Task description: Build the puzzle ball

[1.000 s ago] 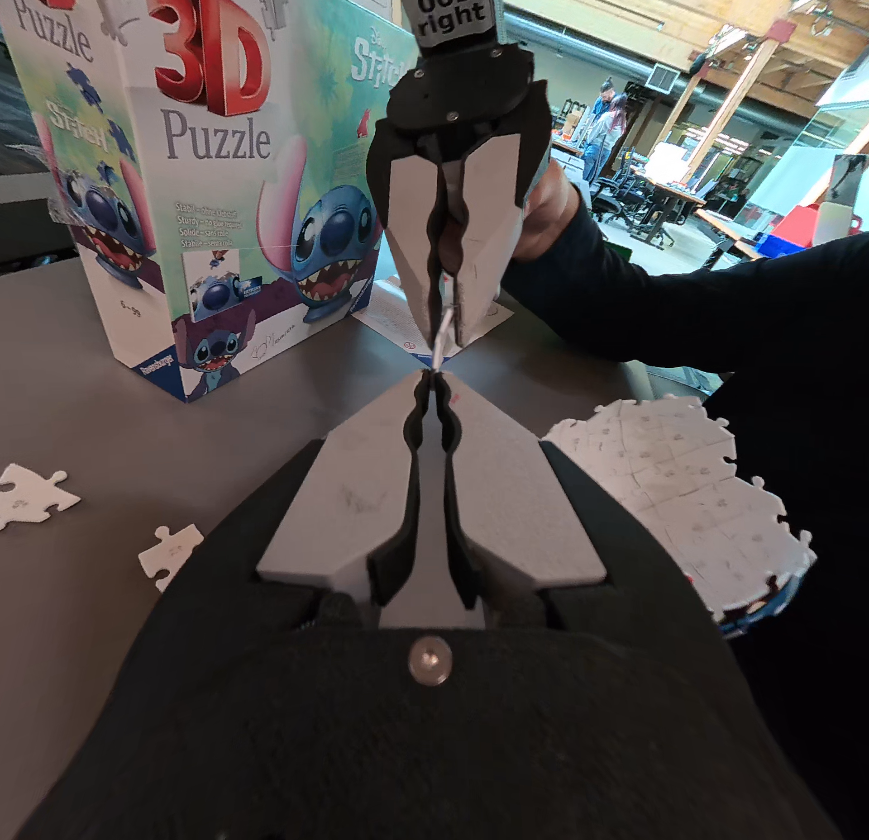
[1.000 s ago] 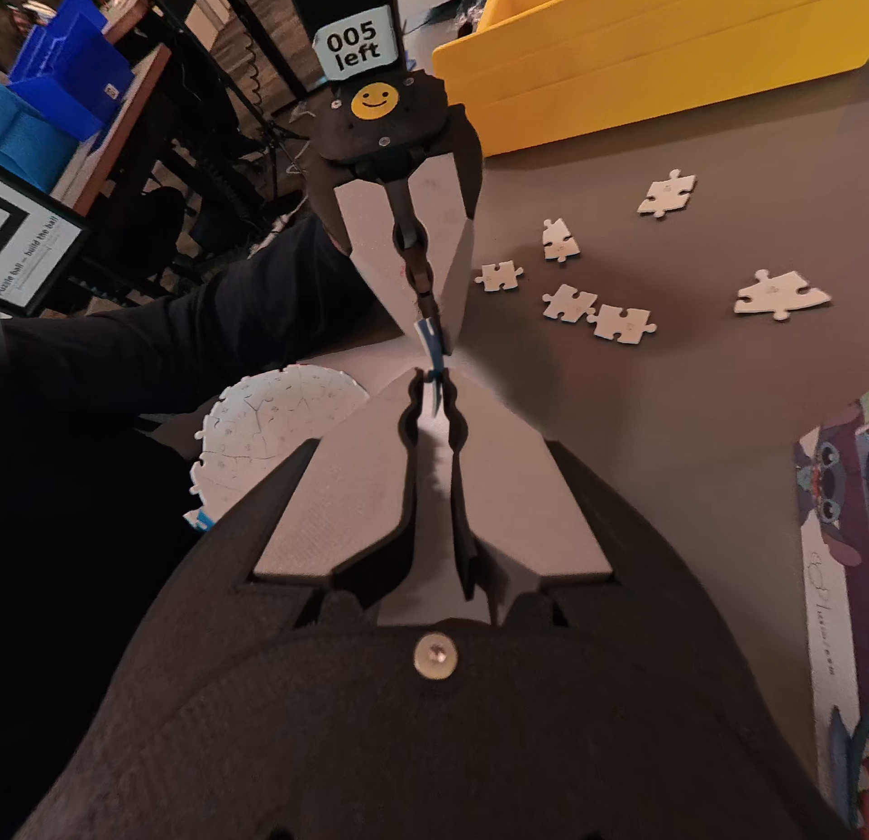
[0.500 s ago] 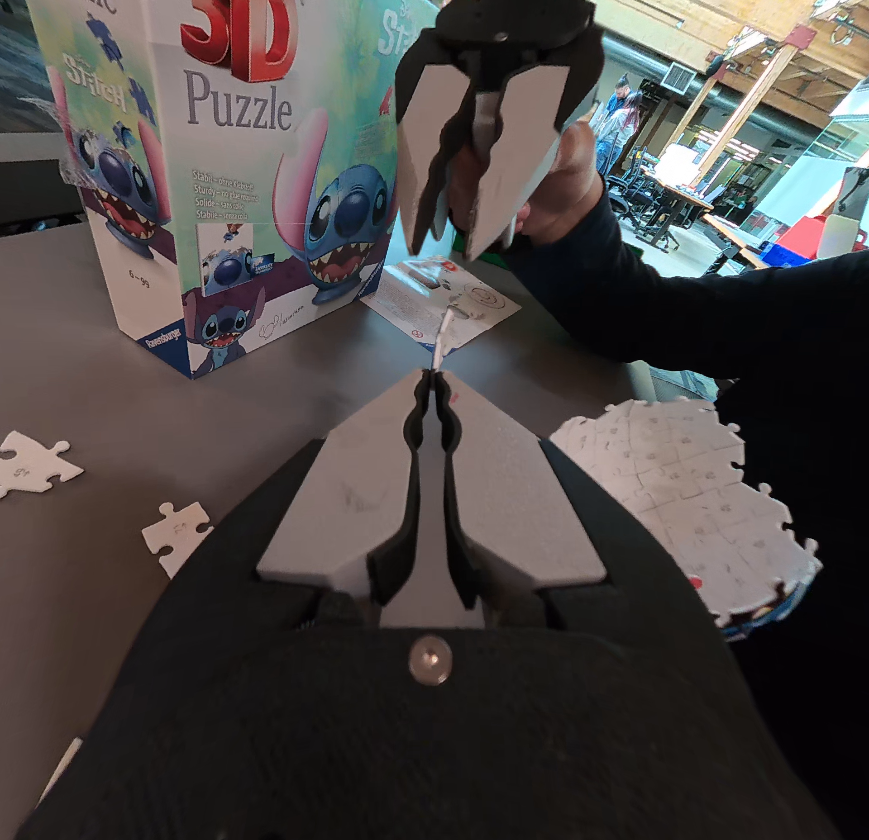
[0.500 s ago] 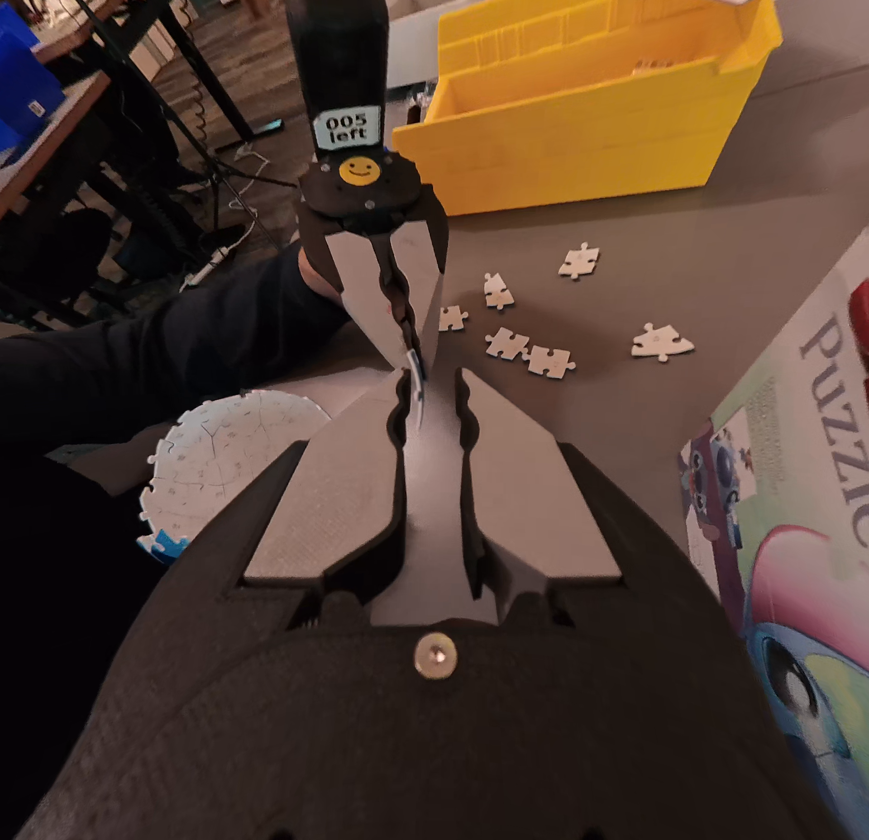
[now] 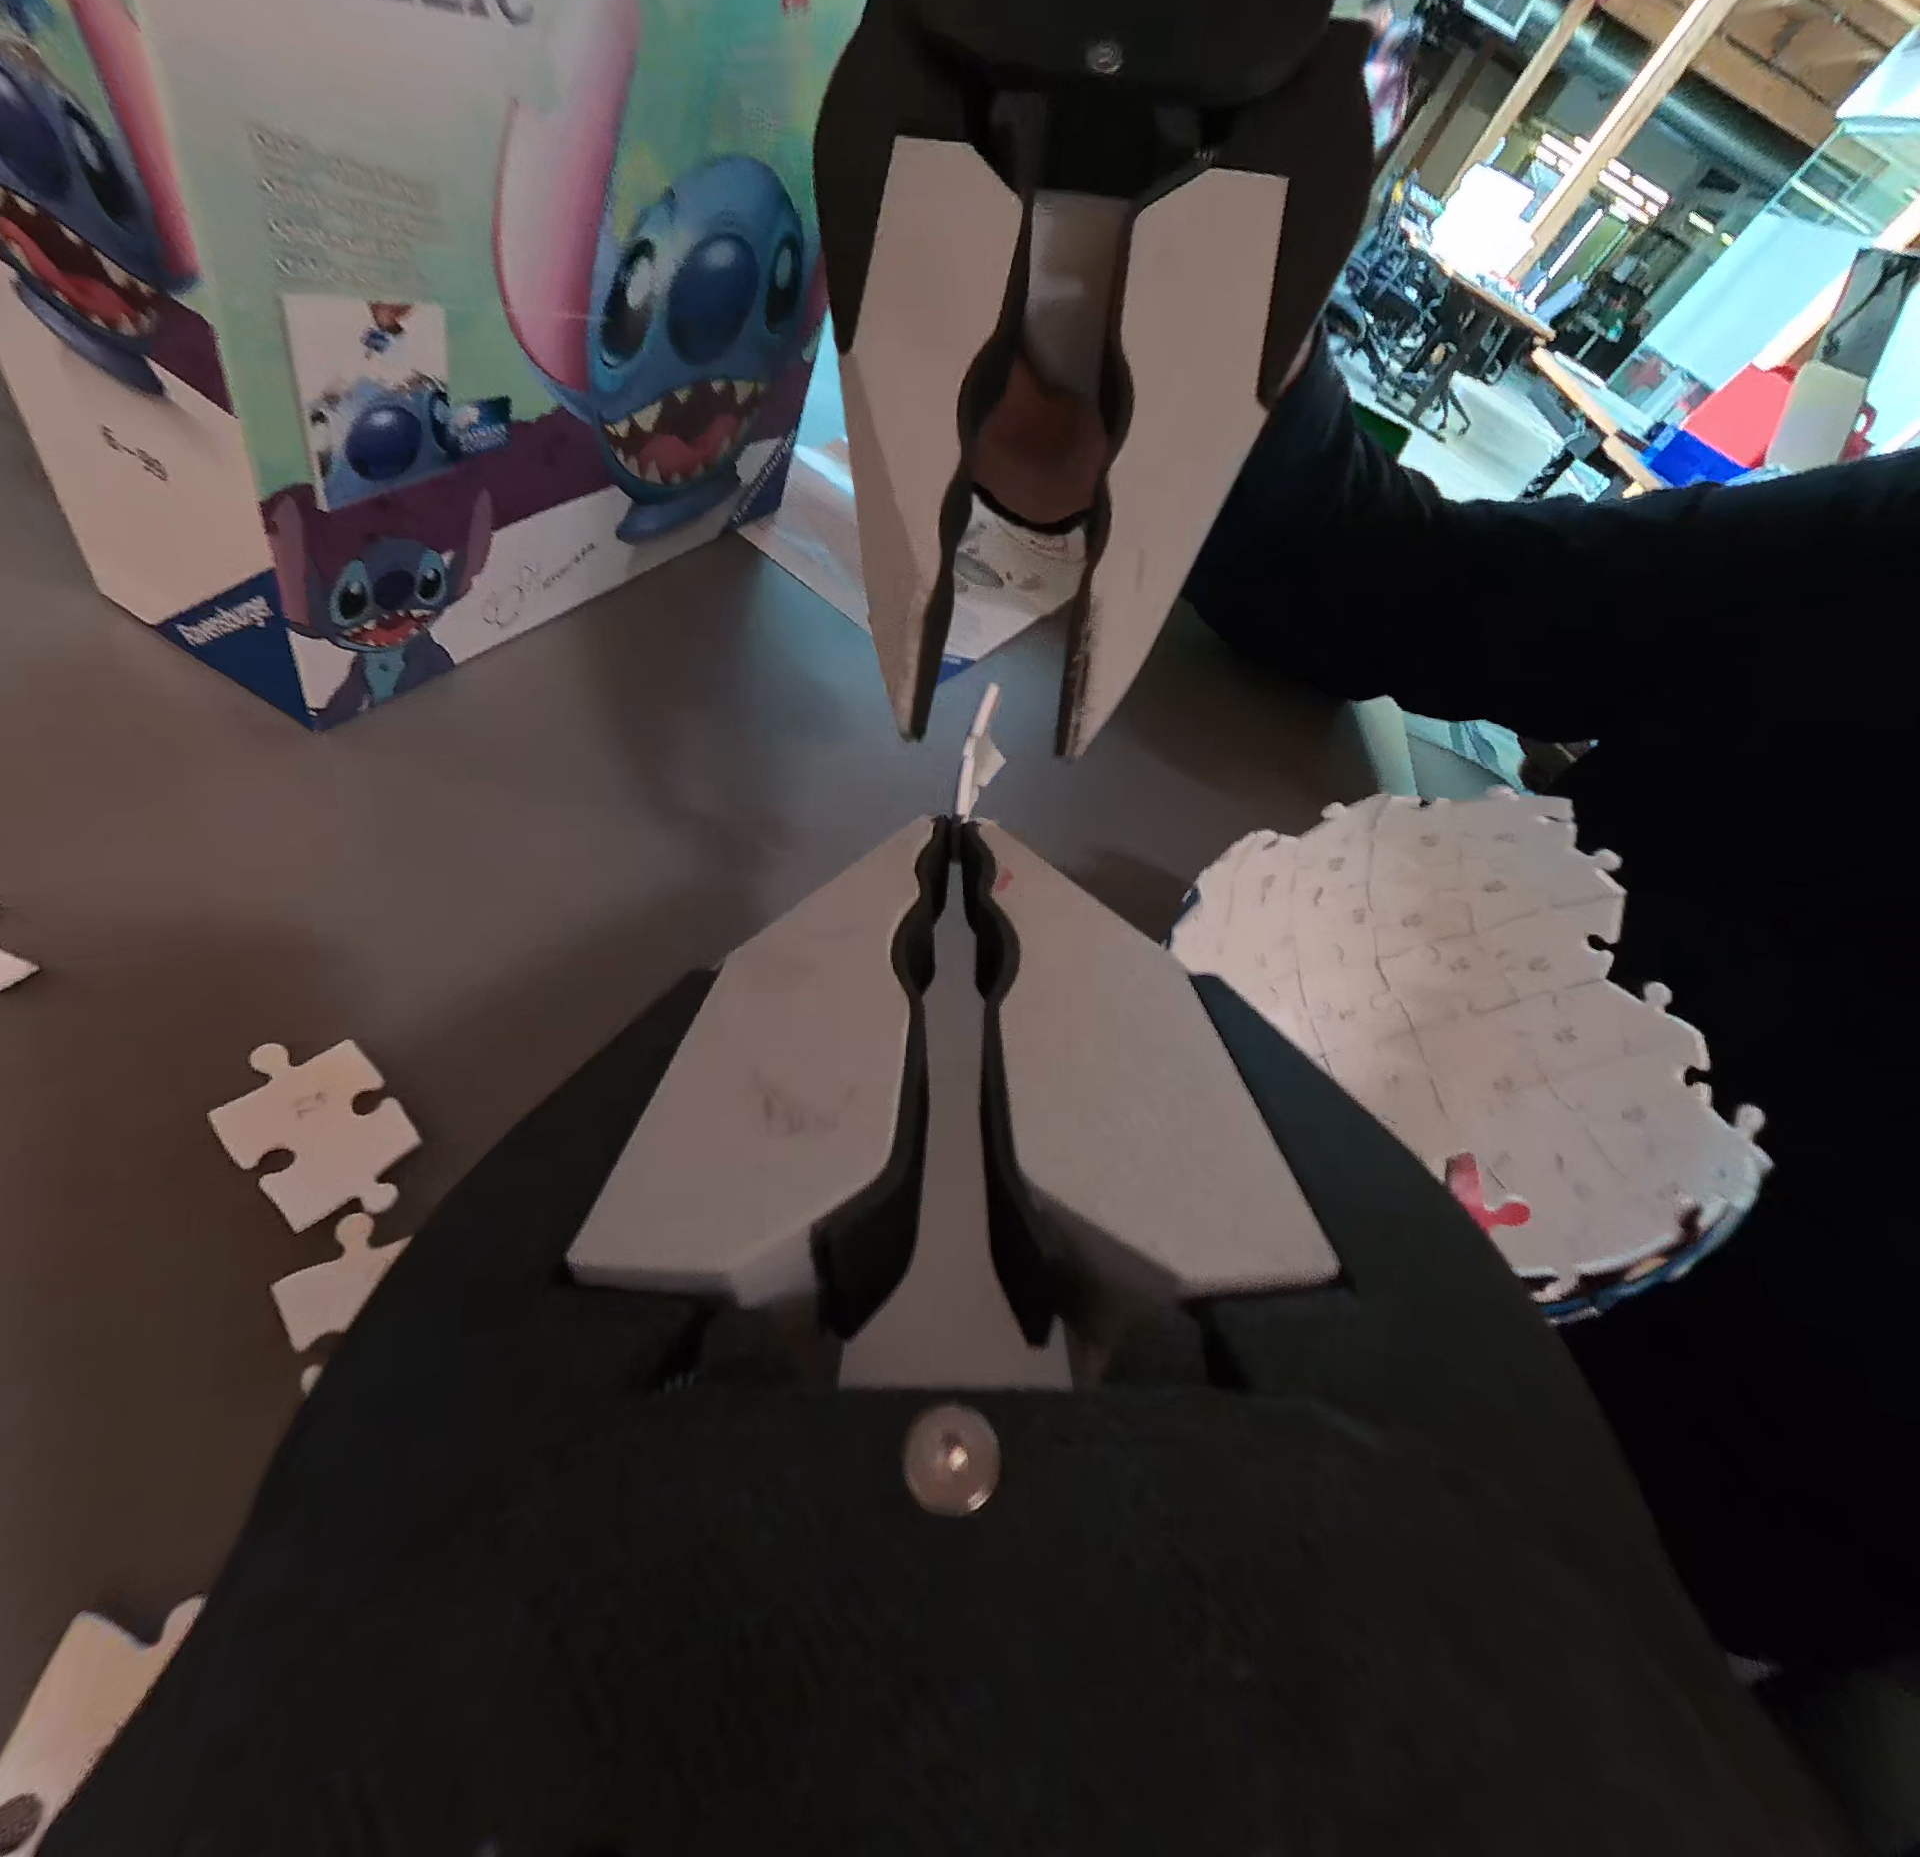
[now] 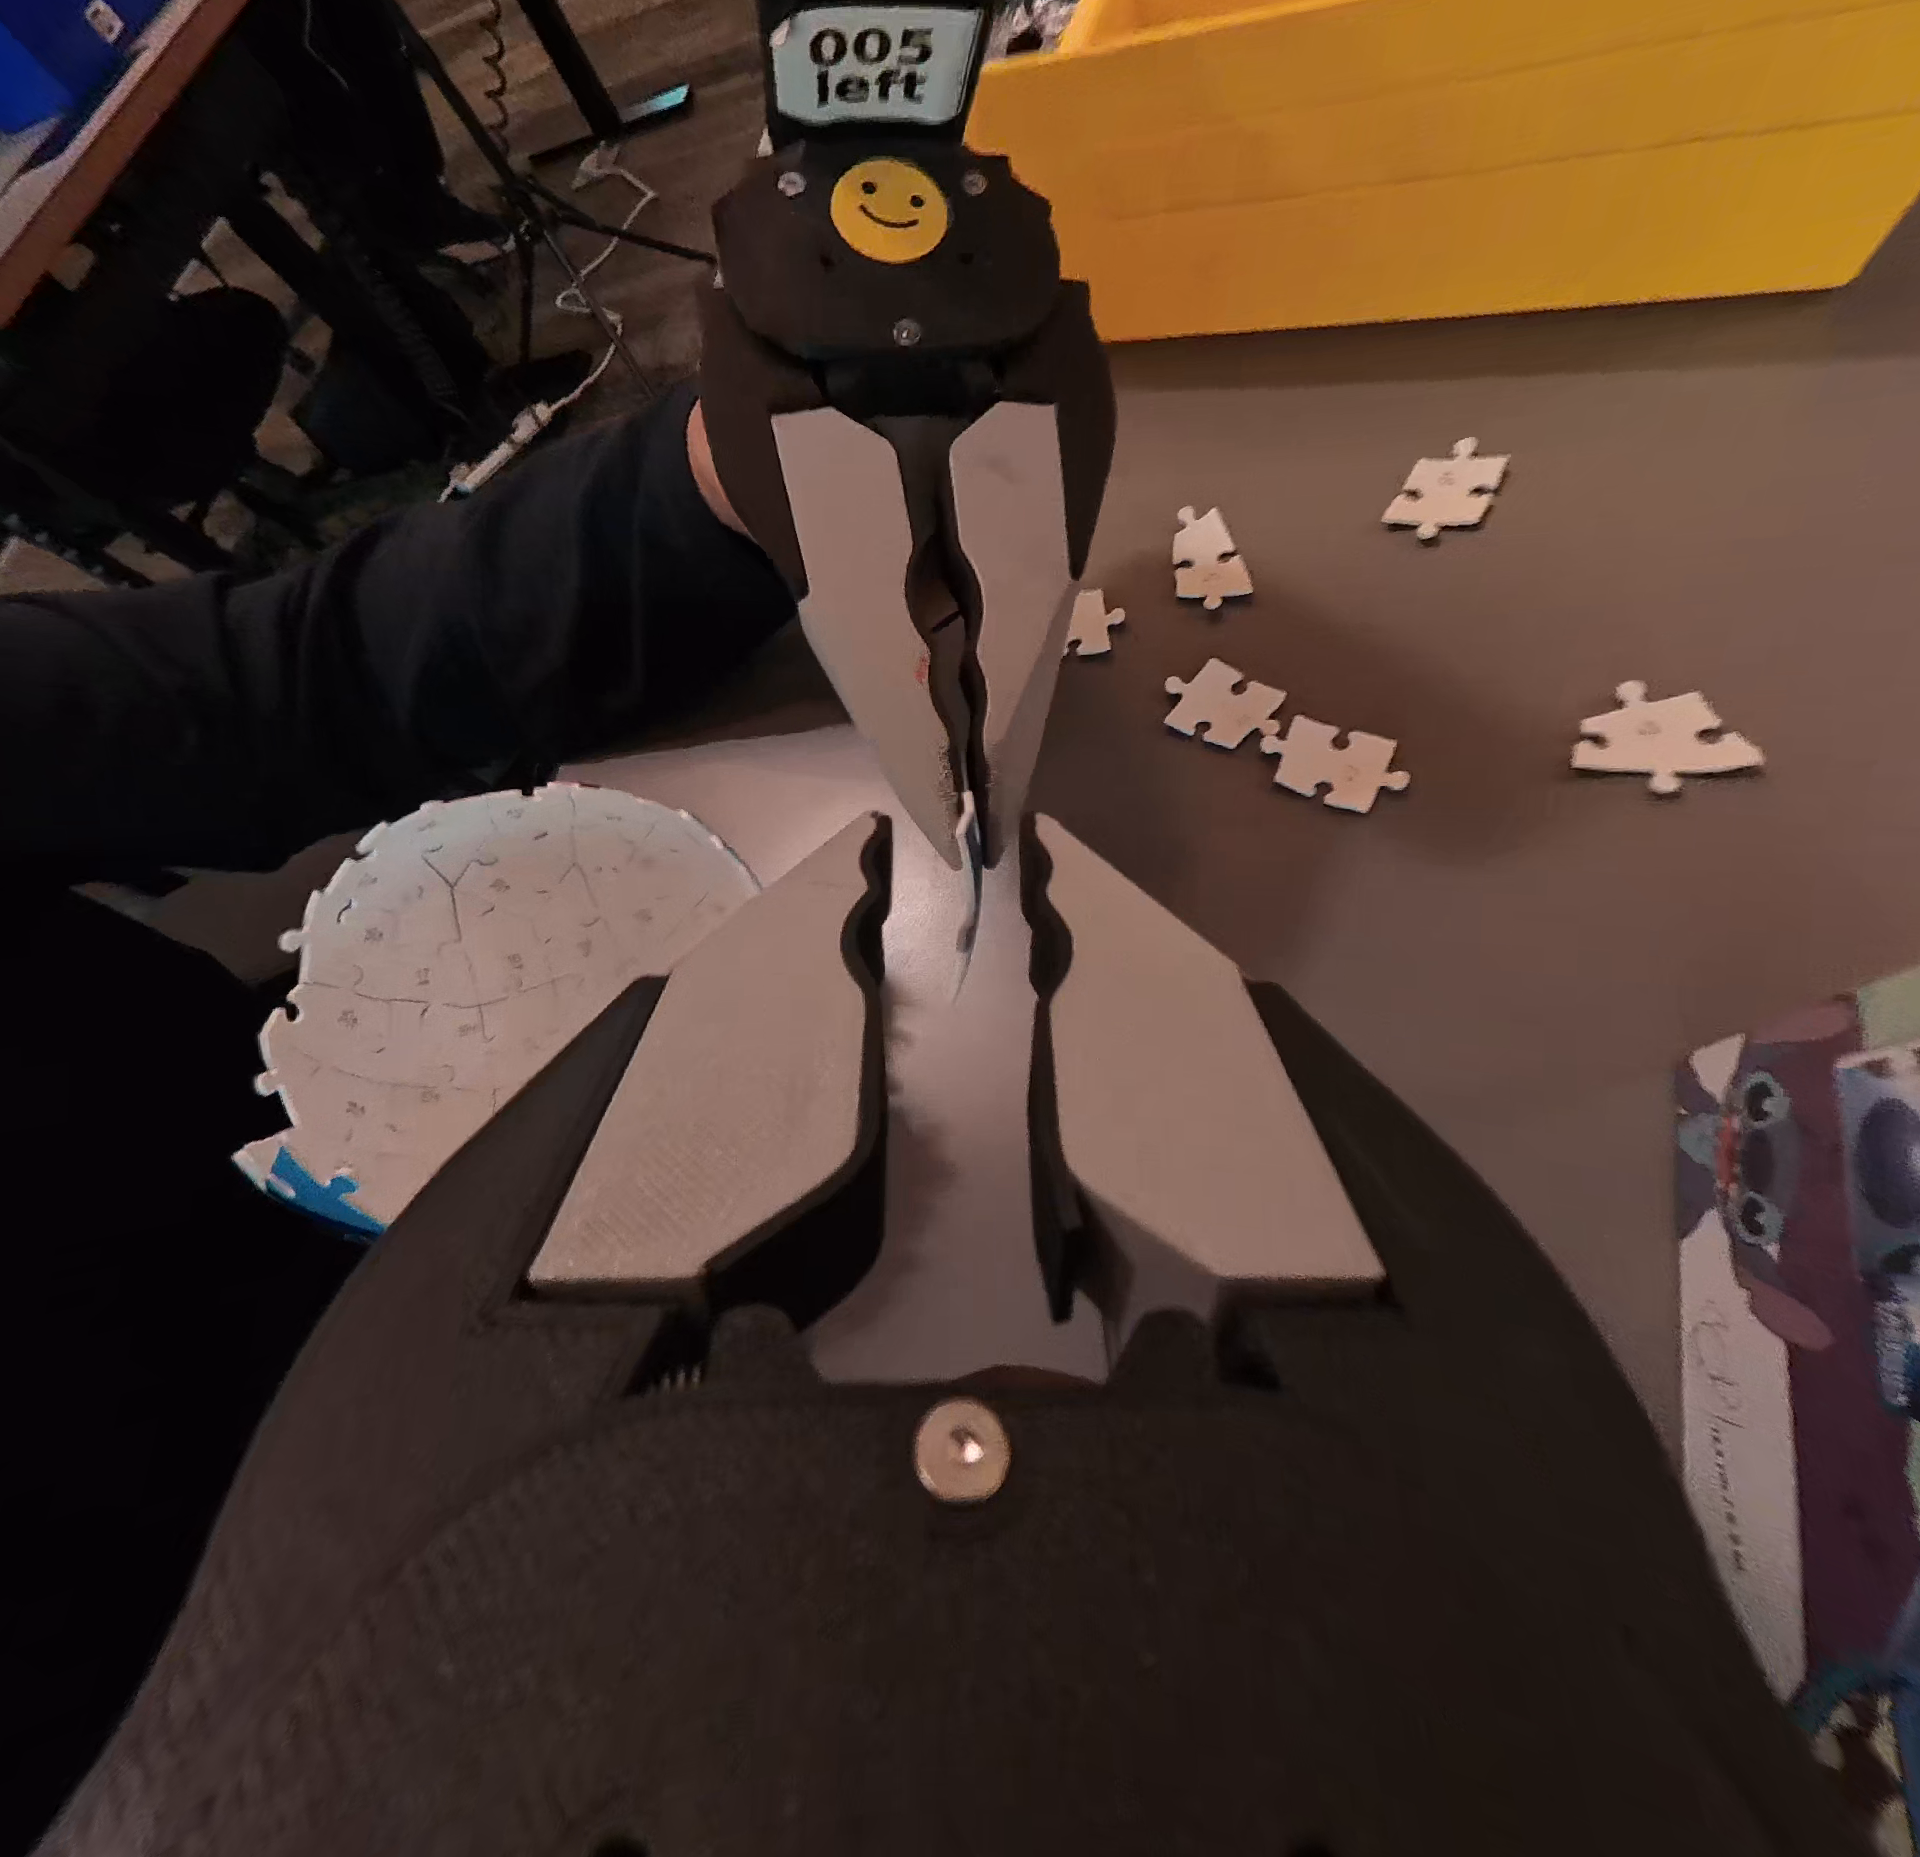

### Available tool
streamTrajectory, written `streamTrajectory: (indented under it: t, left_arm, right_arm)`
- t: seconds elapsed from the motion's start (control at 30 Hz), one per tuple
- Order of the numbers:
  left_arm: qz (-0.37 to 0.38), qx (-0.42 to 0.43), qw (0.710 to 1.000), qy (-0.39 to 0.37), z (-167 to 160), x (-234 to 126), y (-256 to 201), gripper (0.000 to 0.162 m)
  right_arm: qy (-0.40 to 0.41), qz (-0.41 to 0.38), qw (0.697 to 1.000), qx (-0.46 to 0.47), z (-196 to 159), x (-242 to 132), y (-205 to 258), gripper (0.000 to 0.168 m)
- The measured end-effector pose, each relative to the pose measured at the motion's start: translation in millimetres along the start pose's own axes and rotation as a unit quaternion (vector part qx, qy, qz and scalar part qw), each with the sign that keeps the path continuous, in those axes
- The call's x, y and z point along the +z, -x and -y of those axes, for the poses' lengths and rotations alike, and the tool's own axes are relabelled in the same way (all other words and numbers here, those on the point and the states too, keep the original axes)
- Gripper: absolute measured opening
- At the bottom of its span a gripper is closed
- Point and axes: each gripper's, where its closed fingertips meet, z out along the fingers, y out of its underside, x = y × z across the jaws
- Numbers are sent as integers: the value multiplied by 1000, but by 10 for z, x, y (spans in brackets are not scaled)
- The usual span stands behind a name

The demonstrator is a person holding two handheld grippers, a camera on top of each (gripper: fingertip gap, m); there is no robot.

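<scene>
1. Left wrist view: the left tongs point(image 5: 958, 828) at centre frame are closed on a single puzzle piece point(image 5: 978, 753), held edge-on and sticking up from the tips.
2. The right tongs point(image 5: 987, 745) come down from the top centre with jaws apart and nothing in them; the piece's top sits in the gap.
3. The partly built ball shell point(image 5: 1455, 1059) lies on the desk point(image 5: 520, 872) at right, white inner side up, with a jagged unfinished rim.
4. Loose pieces point(image 5: 312, 1132) lie at lower left and the puzzle box point(image 5: 395, 301) stands upper left.
5. Right wrist view: the shell point(image 6: 488, 986) is at left centre and more loose pieces point(image 6: 1288, 737) lie upper right beside a yellow bin point(image 6: 1455, 145).
6. Progress: roughly half a ball is assembled at most. The held piece is not yet attached, and several remain.
</scene>
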Motion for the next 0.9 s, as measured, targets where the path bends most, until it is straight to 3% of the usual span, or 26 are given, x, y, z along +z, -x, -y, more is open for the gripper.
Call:
streamTrajectory:
  t: [0.13, 0.2, 0.43, 0.5, 0.67, 0.9]
  left_arm:
    - [-1, 6, 1000, 24, -73, 46, -23, 0]
    - [2, 5, 1000, 18, -50, 32, -12, 0]
    - [-5, -28, 995, -92, 281, -206, 22, 0]
    - [-34, -40, 995, -83, 253, -186, -44, 0]
    - [-28, -41, 997, -54, 161, -43, -26, 11]
    - [-64, -49, 992, -96, 292, -38, -122, 9]
  right_arm:
    - [43, -9, 999, -19, -159, 115, -8, 0]
    - [40, -16, 999, -17, -146, 104, -30, 0]
    - [-73, -22, 997, 22, 196, -64, -99, 0]
    - [-109, -31, 993, 27, 291, -98, -117, 0]
    - [-165, -44, 985, 33, 426, -180, -148, 0]
    - [-209, -39, 976, 42, 495, -133, -140, 0]
